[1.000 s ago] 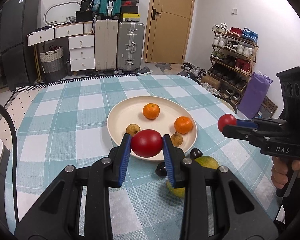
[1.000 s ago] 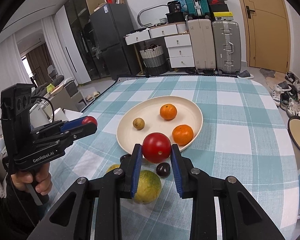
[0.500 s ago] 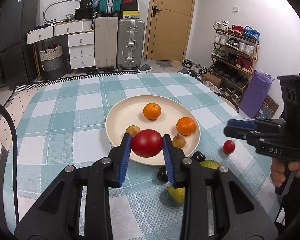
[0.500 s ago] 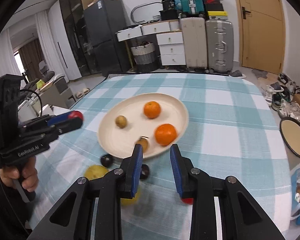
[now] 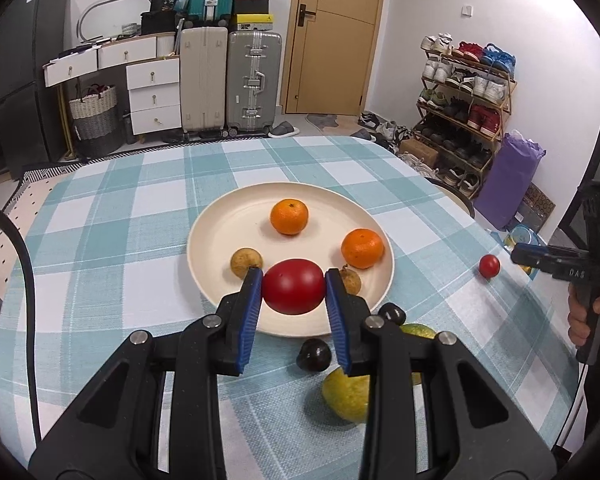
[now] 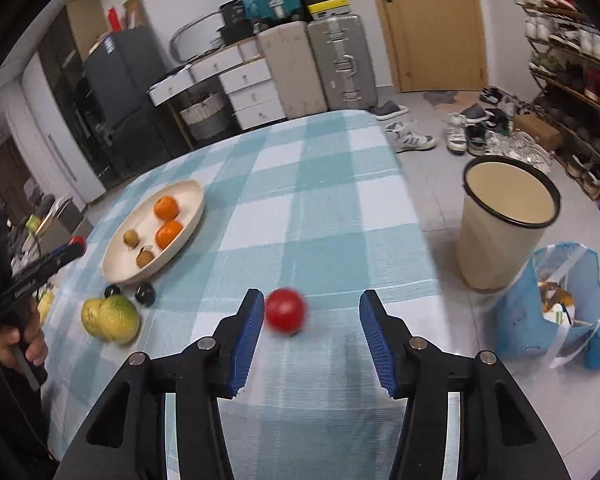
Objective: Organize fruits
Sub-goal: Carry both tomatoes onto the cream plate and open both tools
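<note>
My left gripper (image 5: 294,286) is shut on a large red tomato (image 5: 294,291), held over the near rim of the cream plate (image 5: 220,236). The plate holds two oranges (image 5: 289,216) and two small brown fruits (image 5: 246,261). My right gripper (image 6: 312,310) is open. A small red tomato (image 6: 285,311) lies on the checked cloth between its fingers, close to the left pad; it also shows in the left wrist view (image 5: 489,266). Two green-yellow fruits (image 6: 110,318) and two dark plums (image 6: 145,294) lie beside the plate.
The table edge runs close on the right in the right wrist view. Beyond it on the floor stand a cream bin (image 6: 504,228) and a blue bag (image 6: 560,312). Suitcases, drawers and a shoe rack line the walls.
My right gripper let go of the small red tomato, which dropped to the cloth near the table's right edge. The gripper opened wide and swung right. My left gripper still holds the large tomato.
</note>
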Tool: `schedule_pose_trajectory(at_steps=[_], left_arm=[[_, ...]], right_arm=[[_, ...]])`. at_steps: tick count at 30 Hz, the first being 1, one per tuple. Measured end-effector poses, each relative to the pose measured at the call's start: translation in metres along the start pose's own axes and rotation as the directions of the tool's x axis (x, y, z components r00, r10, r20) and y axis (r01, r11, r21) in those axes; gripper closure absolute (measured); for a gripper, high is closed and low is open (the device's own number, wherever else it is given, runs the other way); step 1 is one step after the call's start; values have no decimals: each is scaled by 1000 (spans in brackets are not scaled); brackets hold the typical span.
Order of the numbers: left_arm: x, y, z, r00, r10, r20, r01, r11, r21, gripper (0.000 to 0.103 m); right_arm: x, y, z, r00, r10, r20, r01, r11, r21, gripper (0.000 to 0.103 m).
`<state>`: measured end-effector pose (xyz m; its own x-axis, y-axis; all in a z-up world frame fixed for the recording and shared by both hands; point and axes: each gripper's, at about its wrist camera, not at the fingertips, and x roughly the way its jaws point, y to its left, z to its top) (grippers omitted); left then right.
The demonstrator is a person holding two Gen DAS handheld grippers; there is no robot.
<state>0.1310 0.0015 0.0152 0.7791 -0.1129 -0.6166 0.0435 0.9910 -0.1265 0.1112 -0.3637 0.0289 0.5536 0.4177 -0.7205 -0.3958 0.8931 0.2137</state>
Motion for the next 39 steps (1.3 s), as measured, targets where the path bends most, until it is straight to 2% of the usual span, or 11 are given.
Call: schedule_pose_trajectory(at_steps=[5,8,10,12,16,21,26,32,39], left_arm=[[9,-9,1,1000,-17,-11,17,1000,24,74],[11,-9,2,1000,-21,-6,21,1000,23,74],[12,-7,2,1000,-22,-3,22,1000,18,74],[13,-5,1,1000,-21,-5,21,1000,11,74],[14,1,0,1000,-17,-5,17,1000,1,74],[16,10,0,1000,-9,-5,9,1000,-19,74],[20,14,-1,1000,3,-8,-3,1000,-21,74],[33,15,-5,999,12,-38,-12,1000,-20,74],[41,18,-7,999,18,-41,-20,999,-33,74]], right_arm=[[24,11,0,995,-84,-51,82,996,-39,52],[34,9,2,987,-141,-77,137,989,-61,61],[40,7,1,983,-160,-93,155,986,-59,69],[40,7,-1,981,-170,-96,163,984,-73,72],[40,12,-2,984,-159,-84,151,984,-99,74],[33,27,0,993,-103,-65,96,990,-103,74],[34,58,8,999,1,-45,-6,993,-117,74],[48,107,19,993,109,-42,-115,981,-158,74],[63,143,33,983,177,-39,-181,970,-161,74]])
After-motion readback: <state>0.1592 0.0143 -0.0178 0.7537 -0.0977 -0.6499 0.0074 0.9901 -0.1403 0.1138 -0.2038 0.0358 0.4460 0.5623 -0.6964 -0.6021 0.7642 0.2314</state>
